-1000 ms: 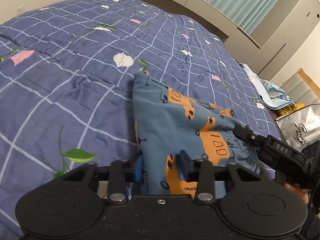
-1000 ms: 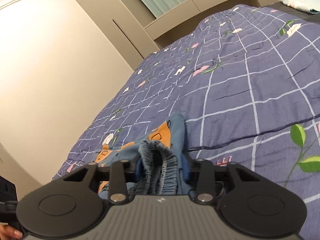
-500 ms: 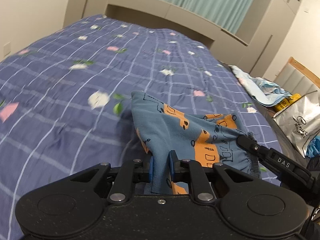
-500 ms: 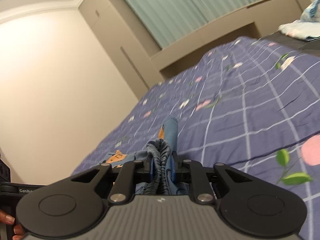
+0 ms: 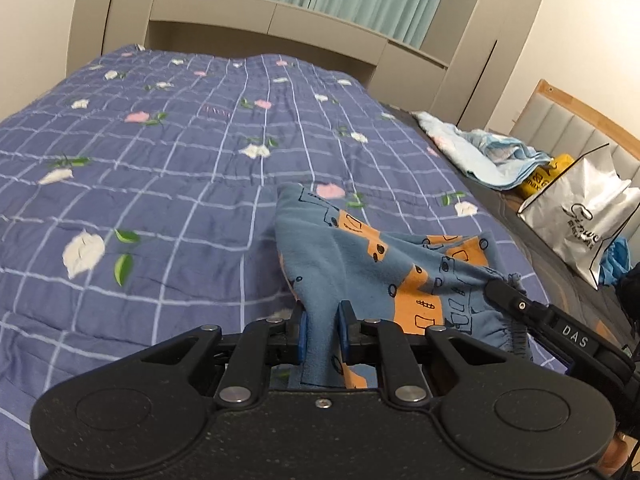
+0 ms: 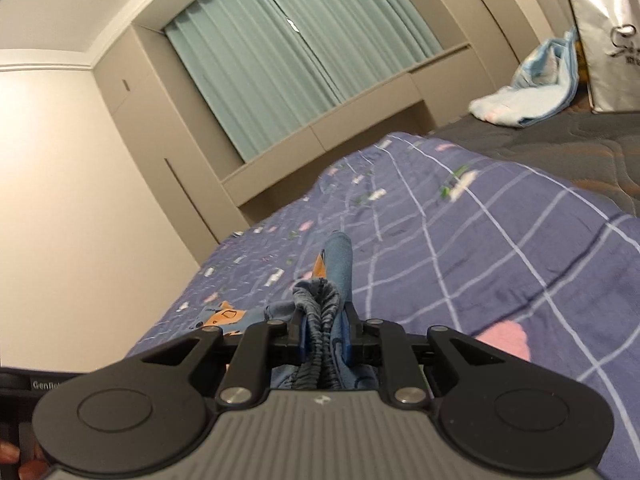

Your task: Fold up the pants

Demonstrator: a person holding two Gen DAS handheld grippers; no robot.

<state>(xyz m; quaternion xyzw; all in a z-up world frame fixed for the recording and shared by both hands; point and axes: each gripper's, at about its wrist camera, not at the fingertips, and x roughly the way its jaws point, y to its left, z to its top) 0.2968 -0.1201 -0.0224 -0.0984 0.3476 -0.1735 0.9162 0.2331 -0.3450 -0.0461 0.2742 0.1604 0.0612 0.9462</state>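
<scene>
Between both grippers' clenched fingers (image 5: 301,334), pants (image 5: 360,264), lower folds hidden behind gripper bodies.

The pants (image 5: 360,264) are soft, matt fleecy cloth with a gathered elastic waistband. The bedspread (image 5: 180,168) is quilted, stitched matt cotton. The left gripper (image 5: 322,334) is speckled matt black plastic with shiny metal rivets. The bag (image 5: 580,216) far right looks glossy, crinkled.

- Even, warm indoor light; no glare.
- Fisheye bending strong at edges, black corners.
- Right view: quilt (image 6: 460,248) motion-blurred toward 12 o'clock.
- Left view sharp.
</scene>
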